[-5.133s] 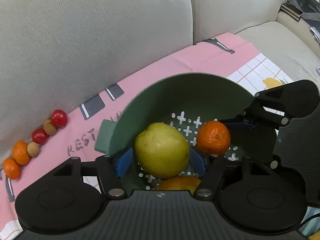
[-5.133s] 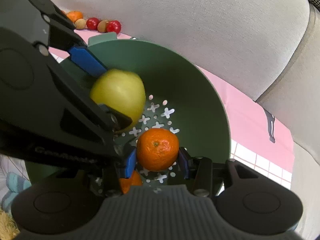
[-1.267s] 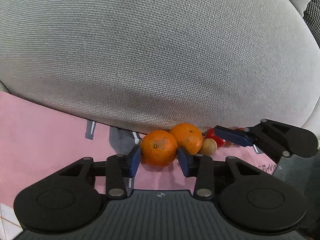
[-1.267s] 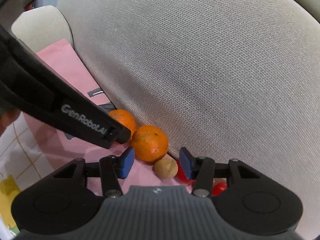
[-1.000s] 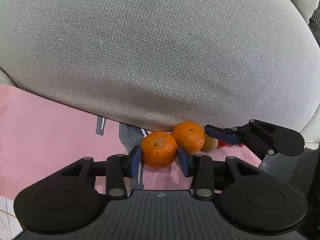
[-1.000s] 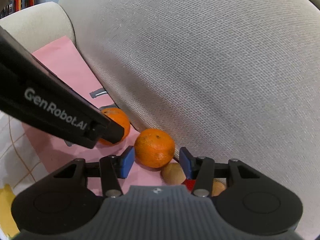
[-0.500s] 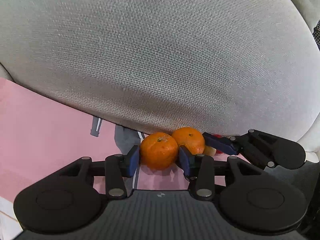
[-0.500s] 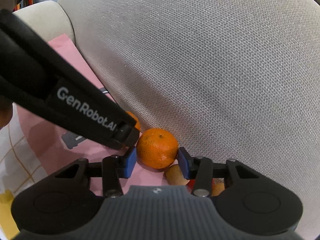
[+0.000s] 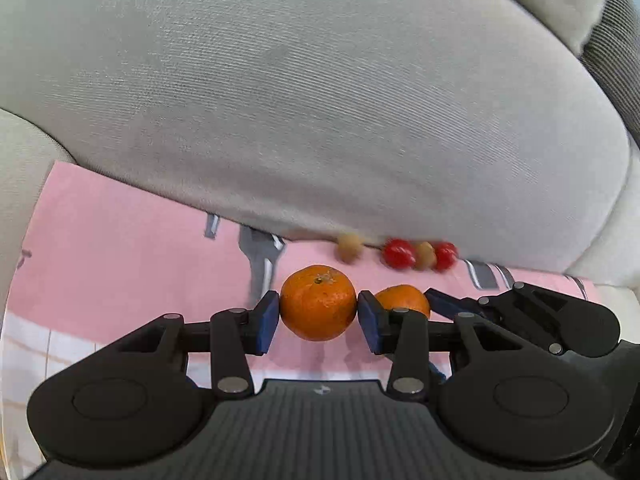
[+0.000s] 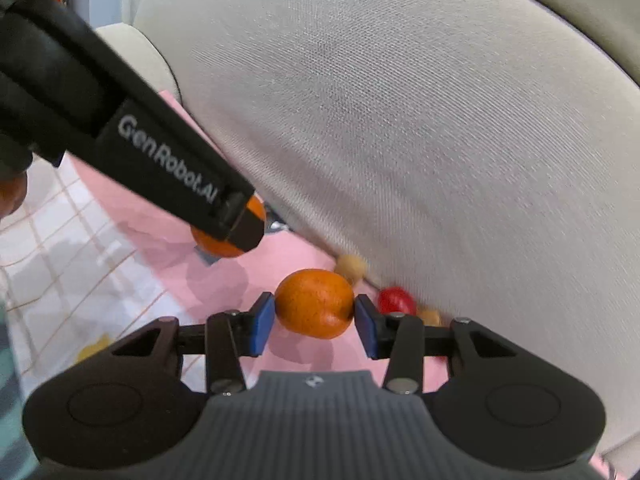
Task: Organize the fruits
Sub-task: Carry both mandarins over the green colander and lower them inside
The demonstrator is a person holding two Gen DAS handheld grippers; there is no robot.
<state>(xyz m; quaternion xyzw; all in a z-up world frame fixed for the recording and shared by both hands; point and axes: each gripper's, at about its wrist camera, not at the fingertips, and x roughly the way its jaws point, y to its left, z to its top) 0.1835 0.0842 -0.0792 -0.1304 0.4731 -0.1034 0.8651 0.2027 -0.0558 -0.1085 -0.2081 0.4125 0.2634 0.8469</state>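
One mandarin (image 9: 318,303) is clamped between the blue pads of the left gripper (image 9: 318,316), clear of the pink cloth (image 9: 120,240). A second mandarin (image 10: 315,303) is pinched in the right gripper (image 10: 315,318), whose jaws have just been closing on it. Along the cloth's back edge, against the grey sofa cushion (image 9: 320,100), lie two red fruits (image 9: 398,253) and two small tan ones (image 9: 348,249).
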